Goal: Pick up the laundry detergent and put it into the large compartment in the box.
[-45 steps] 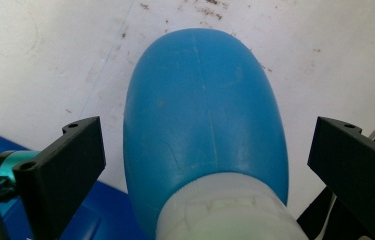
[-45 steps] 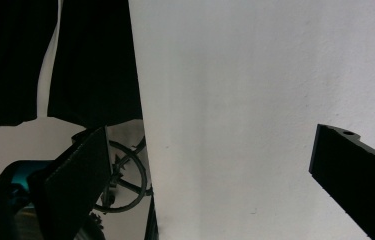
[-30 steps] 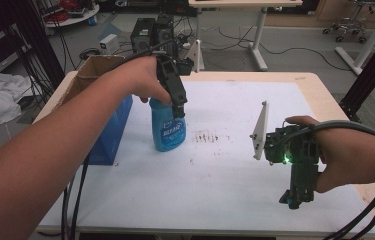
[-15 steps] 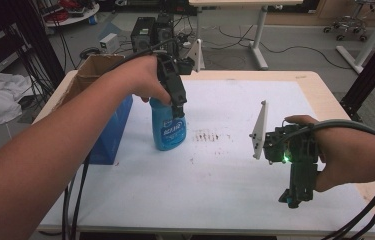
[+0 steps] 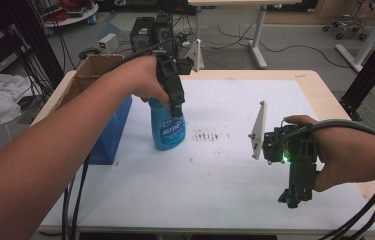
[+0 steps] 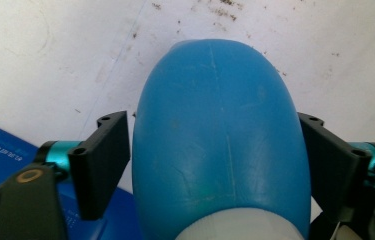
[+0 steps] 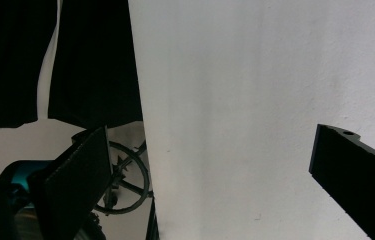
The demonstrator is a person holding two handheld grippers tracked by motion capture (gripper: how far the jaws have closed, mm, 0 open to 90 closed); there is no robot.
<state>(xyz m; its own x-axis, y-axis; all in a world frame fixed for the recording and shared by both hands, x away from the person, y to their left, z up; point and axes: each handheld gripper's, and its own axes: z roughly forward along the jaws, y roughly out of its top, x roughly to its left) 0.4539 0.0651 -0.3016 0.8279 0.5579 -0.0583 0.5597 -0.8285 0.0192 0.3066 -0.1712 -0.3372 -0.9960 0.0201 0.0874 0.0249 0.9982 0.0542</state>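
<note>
A blue spray bottle [image 5: 167, 131] stands upright on the white table cover [image 5: 225, 190], left of the middle. My left gripper [image 5: 176, 106] comes down over its top, and its jaws have just been closing. In the left gripper view both black jaws lie against the sides of the blue bottle [image 6: 220, 140], which sits between them at my left gripper [image 6: 215, 150]. My right gripper [image 5: 293, 199] hangs near the front right of the table, pointing down. Its jaws [image 7: 210, 165] stand wide apart over bare white cover with nothing between them.
A blue box [image 5: 111, 131] stands beside the bottle on its left, with an open cardboard box [image 5: 92, 67] behind it. Brown specks [image 5: 207, 135] dot the cover right of the bottle. Cables trail off the front edge on both sides.
</note>
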